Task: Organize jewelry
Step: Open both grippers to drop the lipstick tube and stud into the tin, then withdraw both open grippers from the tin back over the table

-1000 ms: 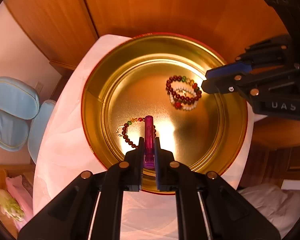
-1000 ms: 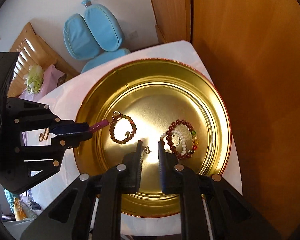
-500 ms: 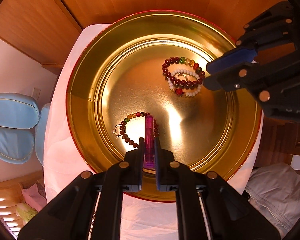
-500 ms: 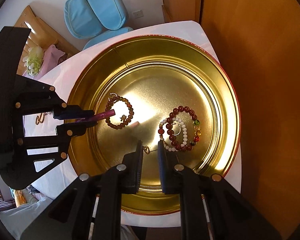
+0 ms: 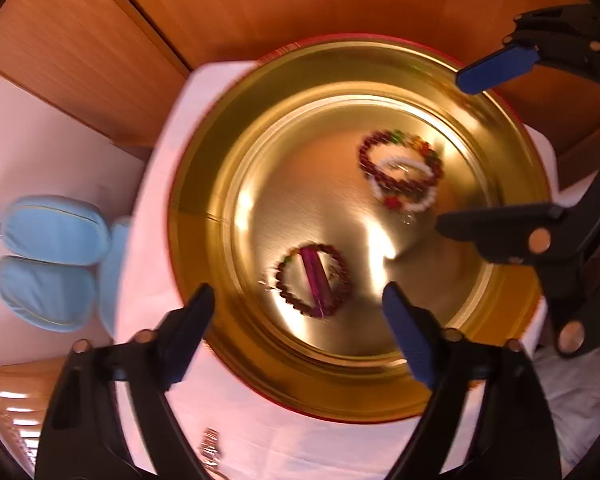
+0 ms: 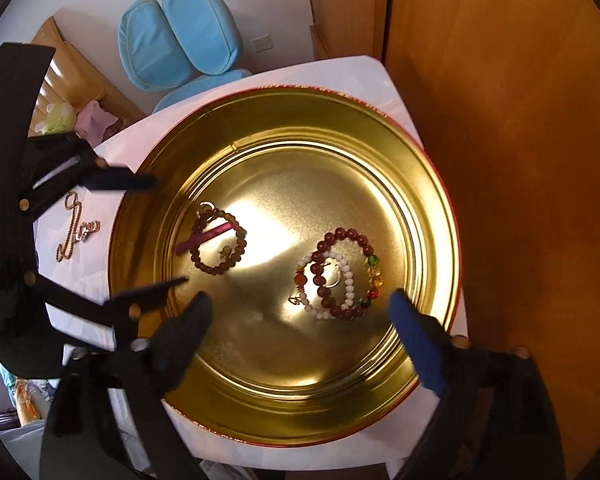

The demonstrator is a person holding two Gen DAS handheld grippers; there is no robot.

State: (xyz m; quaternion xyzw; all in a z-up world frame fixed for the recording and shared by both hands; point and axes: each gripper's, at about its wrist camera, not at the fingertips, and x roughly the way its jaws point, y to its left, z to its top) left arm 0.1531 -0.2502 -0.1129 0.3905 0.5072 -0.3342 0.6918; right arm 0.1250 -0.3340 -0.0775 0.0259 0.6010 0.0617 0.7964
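Note:
A round gold tin [image 5: 220,184] [image 6: 428,216] sits on a white cloth. In it a purple stick [image 5: 317,276] [image 6: 204,237] lies across a brown bead bracelet [image 5: 340,272] [image 6: 236,258]. A red bead bracelet with a white bead one [image 5: 402,178] [image 6: 346,276] lies to the right, with a small gold piece [image 6: 297,300] beside it. My left gripper [image 5: 300,320] [image 6: 168,232] is open and empty above the tin's near side. My right gripper [image 6: 300,332] [image 5: 456,144] is open and empty over the tin's right side.
A gold chain [image 6: 74,230] lies on the white cloth [image 6: 84,280] left of the tin. A wooden cabinet [image 6: 520,120] stands close behind and to the right. A blue chair [image 6: 180,36] stands past the table's far edge.
My left gripper opened and let the purple stick drop onto the brown bracelet in the tin. My right gripper also opened, and a small gold piece now lies by the red and white bracelets.

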